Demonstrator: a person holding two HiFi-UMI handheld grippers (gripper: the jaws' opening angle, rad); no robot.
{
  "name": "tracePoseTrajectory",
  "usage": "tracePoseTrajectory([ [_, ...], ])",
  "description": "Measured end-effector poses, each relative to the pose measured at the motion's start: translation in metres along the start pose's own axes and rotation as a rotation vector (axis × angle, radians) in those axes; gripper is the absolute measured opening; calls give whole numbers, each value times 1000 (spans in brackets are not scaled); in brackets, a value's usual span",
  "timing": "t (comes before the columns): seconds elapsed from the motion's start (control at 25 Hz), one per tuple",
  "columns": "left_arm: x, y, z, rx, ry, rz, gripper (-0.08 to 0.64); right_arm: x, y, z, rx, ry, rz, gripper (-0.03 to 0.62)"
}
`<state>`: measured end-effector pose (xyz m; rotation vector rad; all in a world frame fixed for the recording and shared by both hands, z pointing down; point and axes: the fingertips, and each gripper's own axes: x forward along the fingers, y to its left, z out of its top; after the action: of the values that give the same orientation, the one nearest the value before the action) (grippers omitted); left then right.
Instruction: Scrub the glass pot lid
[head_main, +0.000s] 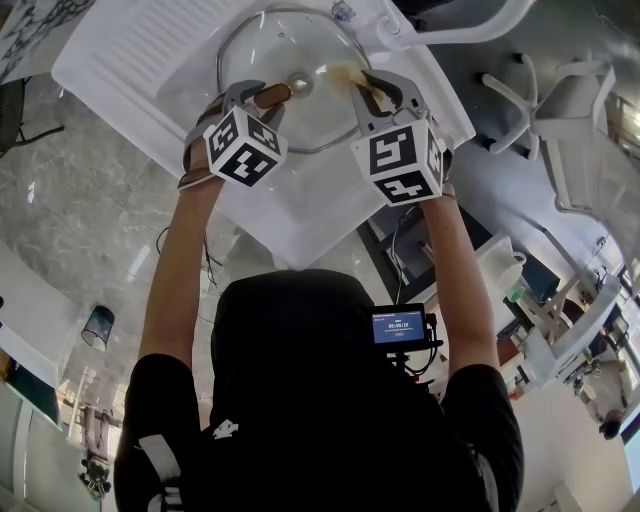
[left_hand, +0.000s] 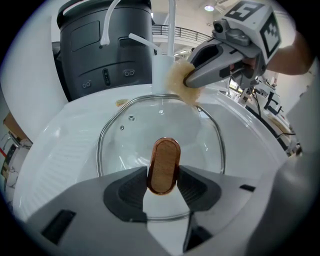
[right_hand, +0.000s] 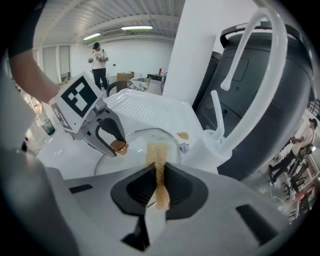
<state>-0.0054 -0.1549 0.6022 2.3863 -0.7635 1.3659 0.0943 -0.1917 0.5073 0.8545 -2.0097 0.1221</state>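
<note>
Left tongs (left_hand: 163, 176): we clamp the oval copper knob (left_hand: 164, 161) of the steel-rimmed glass lid (left_hand: 202, 137). Right tongs (right_hand: 159, 182): we pinch a flat fibrous sponge (right_hand: 157, 152).

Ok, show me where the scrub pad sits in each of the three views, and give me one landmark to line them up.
Head view: scrub pad upper centre, held by the right gripper on the glass lid.
Left gripper view: upper centre-right, over the lid's far rim.
Right gripper view: bottom centre, squeezed between the near jaws.
Shared landmark: the lid's brown handle.
</note>
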Motion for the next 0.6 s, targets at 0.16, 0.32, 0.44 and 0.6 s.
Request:
tracePoseTrajectory([
  [0.16,0,0,1,2,-11,-4,178,6,-3,2,-102,42,-18,26],
  [0.32,0,0,1,0,-14,-8,178,14,-3,3,-143,55,-13,26],
  [0.44,0,0,1,1,-13,-12,178,19,-4,3,-168,69,-16,26],
  [0.6,0,0,1,1,-14,-14,178,26,-5,2,-212,83,-27,26],
])
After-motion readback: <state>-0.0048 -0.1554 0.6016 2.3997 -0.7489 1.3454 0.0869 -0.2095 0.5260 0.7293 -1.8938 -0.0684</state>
